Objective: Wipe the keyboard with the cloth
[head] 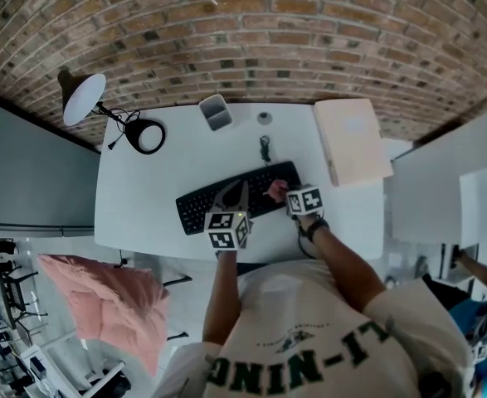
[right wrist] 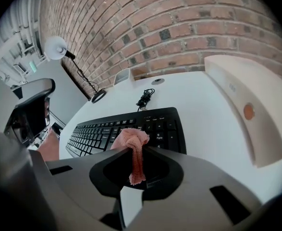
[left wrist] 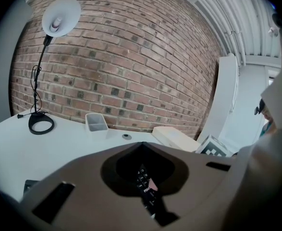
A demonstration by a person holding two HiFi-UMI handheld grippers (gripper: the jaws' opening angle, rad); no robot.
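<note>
Head view: at the far left of the white table (head: 139, 201) stands a desk lamp (head: 84, 98), its black ring base just to the right of the shade. Further right, near the brick wall, sits a small grey cup (head: 216, 111). The black keyboard (head: 200, 207) lies slanted across the middle of the table, its coiled cable (head: 265, 149) just behind it.

The left gripper (head: 241, 191) hangs over the keyboard's middle. In the left gripper view its jaws are pressed together with nothing pinched; keys show through the keyhole gap below their tips.

Just to its right, the right gripper (head: 283, 196) is over the keyboard's right end. The right gripper view shows its jaws clamped on the pink cloth (right wrist: 131, 139) – a bunched end sticks out above the jaw tips and a narrow strip hangs down between them, over the keys beside the number pad.

At the table's right end lies a cream box (head: 353, 139), well apart from the keyboard.
</note>
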